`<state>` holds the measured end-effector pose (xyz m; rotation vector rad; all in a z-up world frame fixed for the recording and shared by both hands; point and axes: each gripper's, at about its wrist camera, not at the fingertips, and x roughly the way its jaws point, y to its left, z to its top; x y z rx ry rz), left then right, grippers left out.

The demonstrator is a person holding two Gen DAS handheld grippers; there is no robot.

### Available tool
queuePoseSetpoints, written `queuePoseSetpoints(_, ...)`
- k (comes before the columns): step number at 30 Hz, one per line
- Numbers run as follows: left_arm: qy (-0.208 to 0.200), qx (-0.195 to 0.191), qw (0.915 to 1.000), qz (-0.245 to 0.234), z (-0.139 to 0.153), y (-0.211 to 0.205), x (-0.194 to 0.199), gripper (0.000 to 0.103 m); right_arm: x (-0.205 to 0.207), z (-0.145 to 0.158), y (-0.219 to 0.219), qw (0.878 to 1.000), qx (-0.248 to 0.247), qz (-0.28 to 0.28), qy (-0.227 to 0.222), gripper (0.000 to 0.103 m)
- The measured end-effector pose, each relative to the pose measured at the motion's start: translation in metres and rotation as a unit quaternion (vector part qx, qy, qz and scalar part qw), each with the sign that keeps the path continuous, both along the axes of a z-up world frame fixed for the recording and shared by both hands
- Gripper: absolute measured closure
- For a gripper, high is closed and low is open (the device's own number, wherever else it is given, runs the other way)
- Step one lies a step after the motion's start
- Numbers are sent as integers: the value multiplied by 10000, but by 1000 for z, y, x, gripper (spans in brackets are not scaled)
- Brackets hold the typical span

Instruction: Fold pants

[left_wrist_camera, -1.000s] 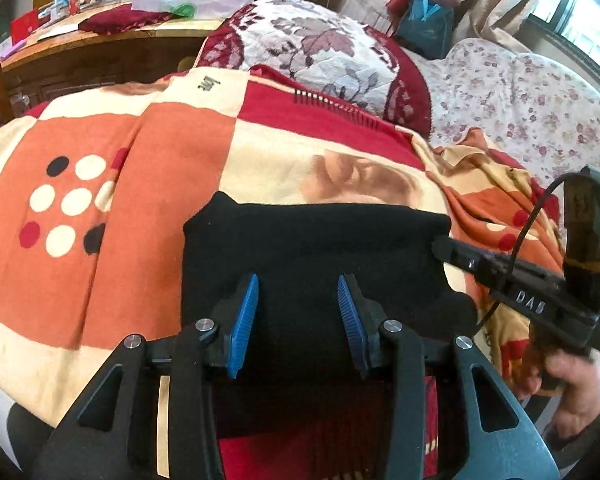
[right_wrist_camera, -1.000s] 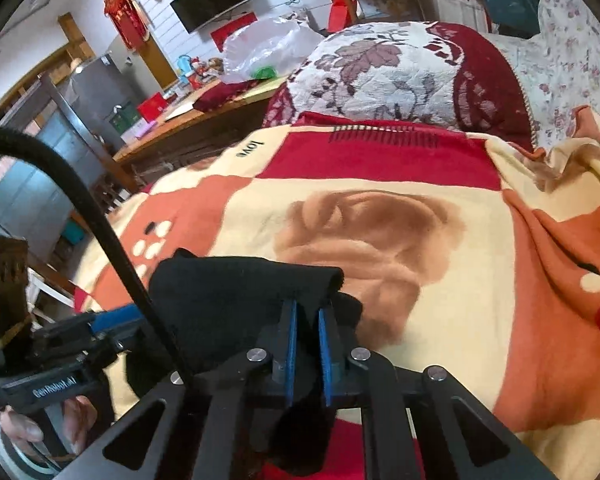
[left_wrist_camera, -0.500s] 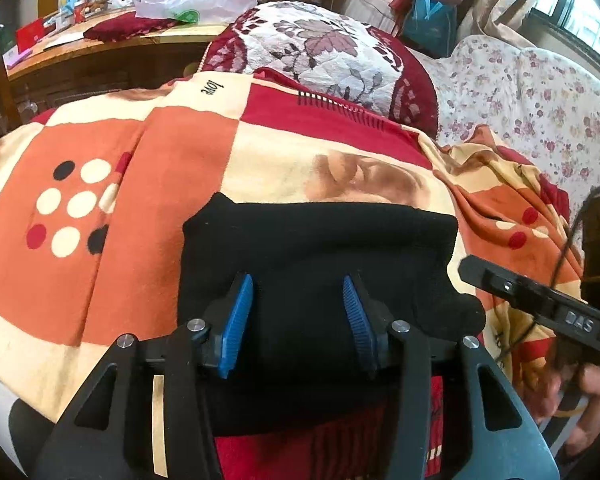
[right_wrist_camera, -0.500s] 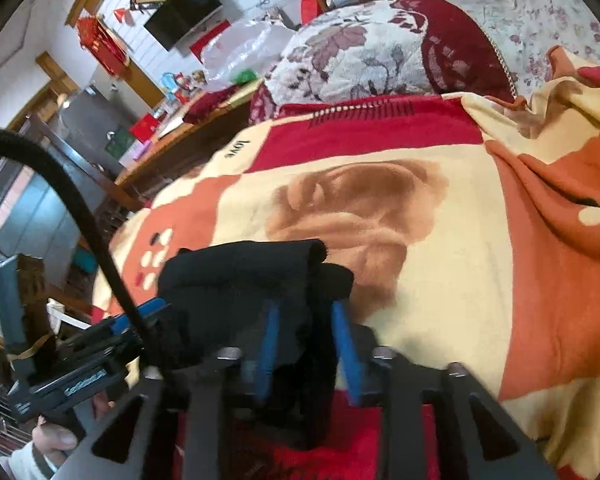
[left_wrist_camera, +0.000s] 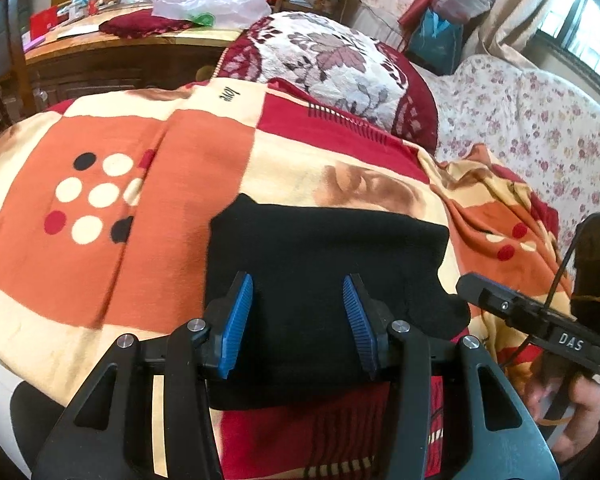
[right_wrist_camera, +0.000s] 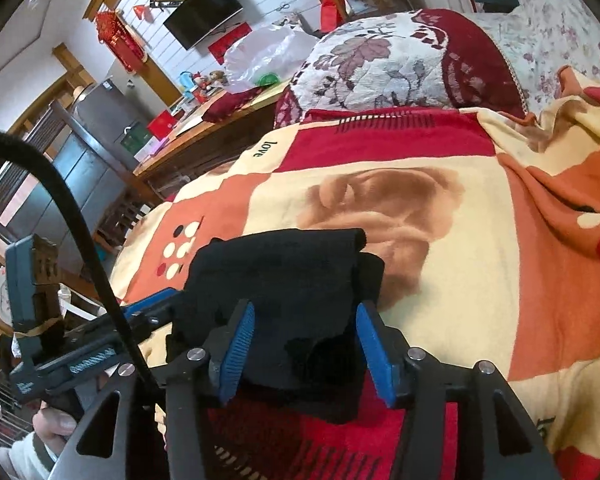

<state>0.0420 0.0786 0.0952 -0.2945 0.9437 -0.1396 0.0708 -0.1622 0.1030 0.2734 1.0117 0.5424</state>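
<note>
The black pants (left_wrist_camera: pixel 324 264) lie folded into a thick rectangle on the patterned blanket (left_wrist_camera: pixel 99 248). My left gripper (left_wrist_camera: pixel 297 316) is open and empty, its blue pads over the near edge of the pants. My right gripper (right_wrist_camera: pixel 306 350) is open too, its pads on either side of the pants' right end (right_wrist_camera: pixel 291 280), not pinching it. The right gripper also shows at the right edge of the left wrist view (left_wrist_camera: pixel 540 320), beside the pants.
A floral cushion (left_wrist_camera: pixel 332 68) lies at the far end of the blanket. A wooden table (left_wrist_camera: pixel 111 40) with a plastic bag and clutter stands beyond it. A flowered bedspread (left_wrist_camera: pixel 520 120) lies to the right.
My right gripper has opened and let go of the pants' right end, then drawn back a little. My left gripper stayed open and pulled back slightly.
</note>
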Motion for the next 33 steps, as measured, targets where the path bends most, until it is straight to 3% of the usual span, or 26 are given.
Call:
queuePoseSetpoints(2, 68, -62, 9999, 54, -2, 6, 1, 56, 2, -6, -2, 9999, 52, -12, 131, 44)
queuePoseSetpoints(11, 308, -391, 9983, 307, -20, 23, -1, 56, 6, -24, 3, 9993, -9, 23, 366, 44)
queuePoseSetpoints(14, 314, -487, 9977, 366, -25, 26, -1, 49, 8, -34, 3, 9988, 21, 4, 497, 40)
queuePoseSetpoints(18, 332, -583, 9970, 391, -32, 28, 2, 48, 12, -46, 3, 9979, 87, 1, 639, 39)
queuePoseSetpoints(22, 335, -705, 9963, 362, -37, 27, 4, 38, 18, -58, -1, 9964, 298, -45, 789, 34)
queuePoseSetpoints(33, 493, -1169, 9913, 362, -56, 27, 18, 26, 23, -68, 2, 9930, 724, 113, 924, 33)
